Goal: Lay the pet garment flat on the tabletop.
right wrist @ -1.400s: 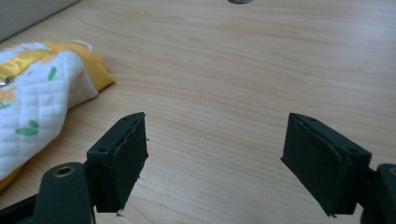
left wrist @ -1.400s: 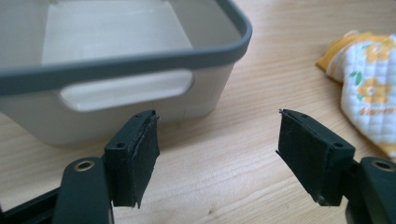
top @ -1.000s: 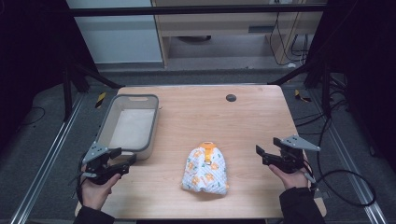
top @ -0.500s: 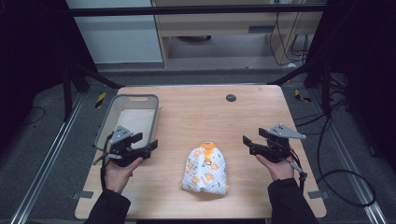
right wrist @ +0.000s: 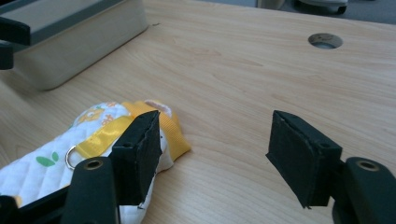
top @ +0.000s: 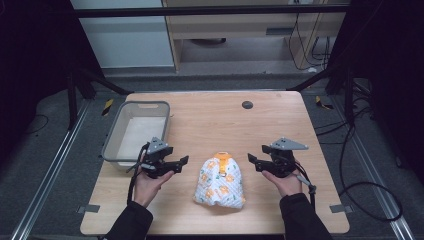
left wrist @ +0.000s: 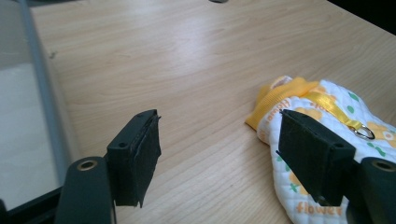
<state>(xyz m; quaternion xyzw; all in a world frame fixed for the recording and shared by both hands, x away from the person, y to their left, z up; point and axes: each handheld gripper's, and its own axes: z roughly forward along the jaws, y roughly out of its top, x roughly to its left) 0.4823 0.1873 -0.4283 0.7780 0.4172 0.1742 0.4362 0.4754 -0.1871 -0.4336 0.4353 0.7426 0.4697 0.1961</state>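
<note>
A: What sat at the far left of the high view?

B: A grey plastic basket (top: 135,132), left-centre of frame, on the light wood table (top: 280,125). White liner or sheet in its bottom, nothing else visible inside. In the left gripper view its rim ran down the left edge; in the right gripper view it sat upper left.

A: And the left gripper?

B: Left gripper (top: 176,164) was lower left of centre, just right of the basket's near corner, held in the person's left hand (top: 145,182). Jaws stood apart w/ only bare table between them. It pointed right, toward the mitt, near it but not touching. In the left gripper view (left wrist: 224,154) the mitt's orange end lay just behind the right-hand jaw.

A: The mitt itself?

B: Quilted oven mitt (top: 221,181), white w/ orange and green print, orange cuff and yellow ribbon loop. It lay flat at lower centre of the high view, cuff toward the table's far side, between the two grippers. Metal ring on the ribbon showed at right in the left gripper view (left wrist: 364,132).

A: Right side?

B: Right gripper (top: 254,161), right of centre, in the right hand (top: 285,182), pointing left at the mitt. Its jaws had just been closing somewhat but were still wide apart, nothing gripped; in the right gripper view (right wrist: 215,154) the mitt (right wrist: 93,135) lay behind the left-hand jaw, bare wood between the pads. Near the mitt, no contact seen.

A: Anything further?

B: Round cable hole (top: 247,104) in the tabletop, upper centre.
</note>
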